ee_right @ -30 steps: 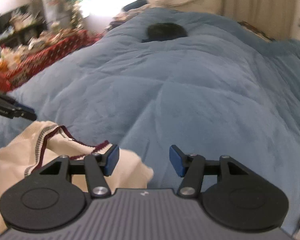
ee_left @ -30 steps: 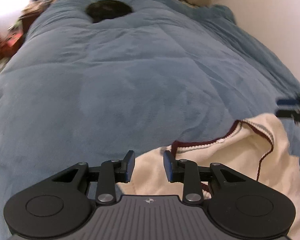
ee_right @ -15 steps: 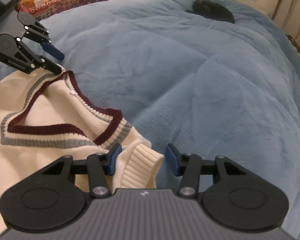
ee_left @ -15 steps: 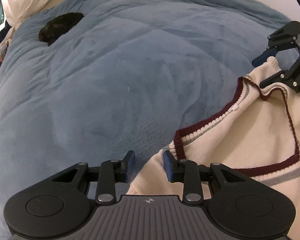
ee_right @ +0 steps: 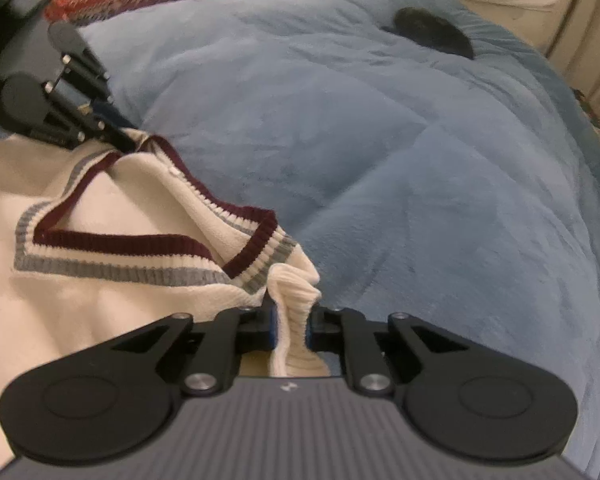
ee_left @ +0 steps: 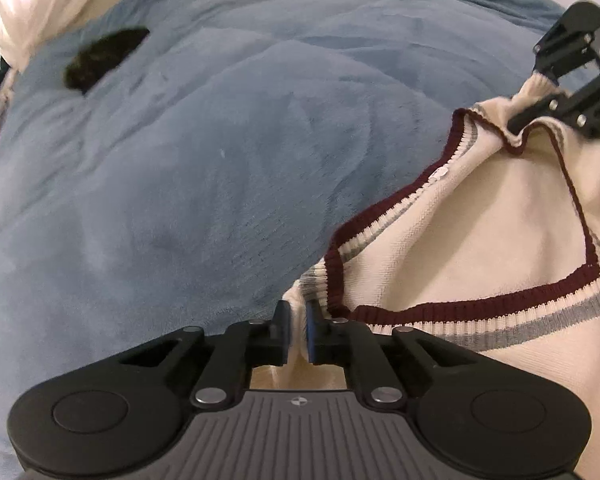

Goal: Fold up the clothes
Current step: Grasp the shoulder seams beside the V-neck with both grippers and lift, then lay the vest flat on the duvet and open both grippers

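Left wrist view shows my left tongs [ee_left: 297,326] pinched on a shoulder of the cream sweater [ee_left: 480,220], which fills the lower right of the frame on the blue blanket [ee_left: 180,180]. Right wrist view shows my right tongs [ee_right: 292,330] clamped on the other ribbed shoulder at bottom centre, a dark object [ee_right: 432,36] lying upper right.

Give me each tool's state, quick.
Left tool: closed on the cream sweater, at one shoulder.
Right tool: closed on the sweater's ribbed edge, other shoulder.
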Tool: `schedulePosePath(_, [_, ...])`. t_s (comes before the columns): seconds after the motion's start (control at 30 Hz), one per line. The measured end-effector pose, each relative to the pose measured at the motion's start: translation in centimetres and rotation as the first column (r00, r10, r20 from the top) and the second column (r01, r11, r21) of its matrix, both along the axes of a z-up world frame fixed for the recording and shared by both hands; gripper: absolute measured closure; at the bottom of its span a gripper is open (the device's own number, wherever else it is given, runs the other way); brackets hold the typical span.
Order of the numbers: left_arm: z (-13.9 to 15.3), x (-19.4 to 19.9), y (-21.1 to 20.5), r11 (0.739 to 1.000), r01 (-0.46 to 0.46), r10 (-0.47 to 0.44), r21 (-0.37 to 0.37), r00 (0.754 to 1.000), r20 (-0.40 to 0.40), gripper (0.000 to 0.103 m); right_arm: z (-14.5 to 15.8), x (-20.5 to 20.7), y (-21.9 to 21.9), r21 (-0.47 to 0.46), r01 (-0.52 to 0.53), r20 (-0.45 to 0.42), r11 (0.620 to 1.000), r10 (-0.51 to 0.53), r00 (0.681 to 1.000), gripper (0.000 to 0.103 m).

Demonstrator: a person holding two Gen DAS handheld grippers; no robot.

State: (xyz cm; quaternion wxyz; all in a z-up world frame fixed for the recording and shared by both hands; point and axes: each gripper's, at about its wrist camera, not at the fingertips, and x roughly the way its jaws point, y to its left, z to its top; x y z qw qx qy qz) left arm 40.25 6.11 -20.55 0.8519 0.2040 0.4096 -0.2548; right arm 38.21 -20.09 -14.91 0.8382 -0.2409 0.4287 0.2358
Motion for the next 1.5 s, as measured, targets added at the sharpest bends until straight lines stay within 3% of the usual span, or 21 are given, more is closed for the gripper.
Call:
schedulePosePath(0.1, [1.3,-0.4,0.2,0.998,-0.062,0.064,-0.027,0.995,0.071,0.096,1.5,-0.6,-0.6,0.034,0.035,0.069,0.999,-0.037,0.997,0.093])
schedulePosePath(0.17, [3.2,0.4,1.1,0.986,-0.133,0.142,-0.098,0.985,0.100,0.096,3.3,-0.5,-1.2,0.074,0.065,0.129,0.995,-0.075,0.989,0.094])
schedulePosePath(0.3, [6.7,3.2,1.4,0.967,-0.196,0.221,-0.162,0.963,0.154,0.096,6.6,2.3,-2.7,0.122,0.133,0.203,0.984,-0.156,0.967,0.096])
schedulePosePath(0.4, [9.1,5.7,0.5,0.963,-0.219,0.252,-0.158,0.938,0.238,0.096,8.9,5.2,-3.5,0.146,0.165,0.248,0.975,-0.197,0.948,0.096])
schedulePosePath(0.47, [10.4,8.0,0.2,0.950,-0.247,0.289,-0.190,0.927,0.239,0.096,10.1,7.5,-3.8,0.140,0.182,0.276,0.973,-0.215,0.937,0.096])
schedulePosePath(0.67, [12.0,14.5,-2.4,0.941,-0.304,0.337,-0.151,0.892,0.302,0.096,11.2,15.2,-4.0,0.072,0.239,0.337,0.968,-0.249,0.908,0.096])
schedulePosePath(0.83, [10.6,20.3,-3.1,0.890,-0.414,0.447,-0.190,0.874,0.189,0.096,8.6,22.3,-5.8,0.118,0.320,0.270,0.940,-0.341,0.901,0.096])
schedulePosePath(1.03, [4.3,22.3,-4.1,0.859,-0.489,0.500,-0.148,0.865,0.045,0.095,1.2,26.8,-8.0,0.159,0.419,0.117,0.894,-0.438,0.891,0.093])
schedulePosePath(1.13, [2.8,21.9,-4.0,0.853,-0.507,0.513,-0.119,0.858,0.025,0.080,-0.7,27.5,-9.7,0.228,0.482,0.052,0.846,-0.505,0.861,0.073])
schedulePosePath(1.2, [2.9,21.5,-3.2,0.838,-0.523,0.531,-0.157,0.847,0.011,0.062,-0.8,27.4,-10.6,0.283,0.505,0.018,0.815,-0.531,0.847,0.070])
schedulePosePath(1.33, [4.4,20.6,-1.1,0.797,-0.538,0.550,-0.273,0.834,-0.037,0.061,1.1,26.8,-11.8,0.388,0.494,-0.010,0.778,-0.532,0.847,0.054])
schedulePosePath(1.43, [6.2,18.7,0.3,0.785,-0.526,0.544,-0.328,0.838,-0.043,0.061,3.8,25.8,-12.3,0.437,0.456,-0.007,0.775,-0.504,0.863,0.042])
schedulePosePath(1.5, [7.3,16.9,1.1,0.781,-0.512,0.531,-0.358,0.846,-0.050,0.060,5.6,24.0,-12.6,0.462,0.438,-0.005,0.771,-0.492,0.871,0.040])
